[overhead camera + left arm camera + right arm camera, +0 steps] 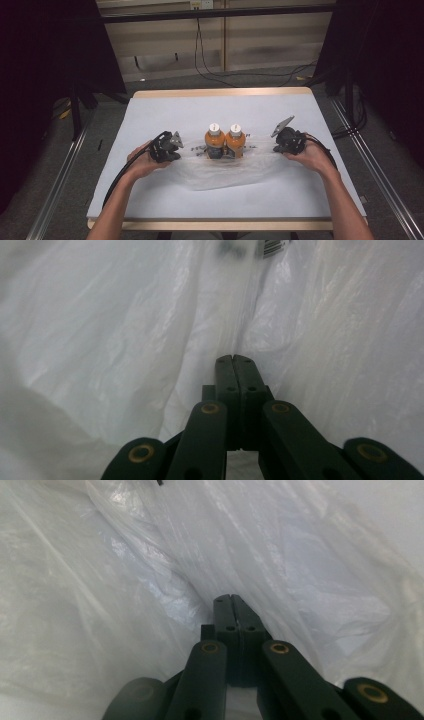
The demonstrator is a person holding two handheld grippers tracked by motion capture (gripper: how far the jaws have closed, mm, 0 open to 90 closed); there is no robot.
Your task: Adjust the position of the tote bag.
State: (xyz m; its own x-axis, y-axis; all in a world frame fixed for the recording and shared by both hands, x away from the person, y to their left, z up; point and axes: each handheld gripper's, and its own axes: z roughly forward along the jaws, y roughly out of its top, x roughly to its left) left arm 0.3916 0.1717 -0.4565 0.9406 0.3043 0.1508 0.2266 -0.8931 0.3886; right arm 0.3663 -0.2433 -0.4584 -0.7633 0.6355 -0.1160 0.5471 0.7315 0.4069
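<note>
Though the clear plastic bag (227, 167) nearly vanishes against the white worktop (165, 107), its crinkled film lies mid-worktop around two orange bottles (225, 141), their bases hard to make out. Left gripper (176, 150) and right gripper (276, 148) each have jaws pressed together, pinching bag film at opposite ends.

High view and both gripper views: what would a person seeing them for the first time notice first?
Two orange bottles with white caps stand side by side at the middle of the white-covered table, inside a thin clear plastic bag. On either side, the left gripper and the right gripper are shut on the bag, each pinching a fold of the crinkled film between closed black jaws.
</note>
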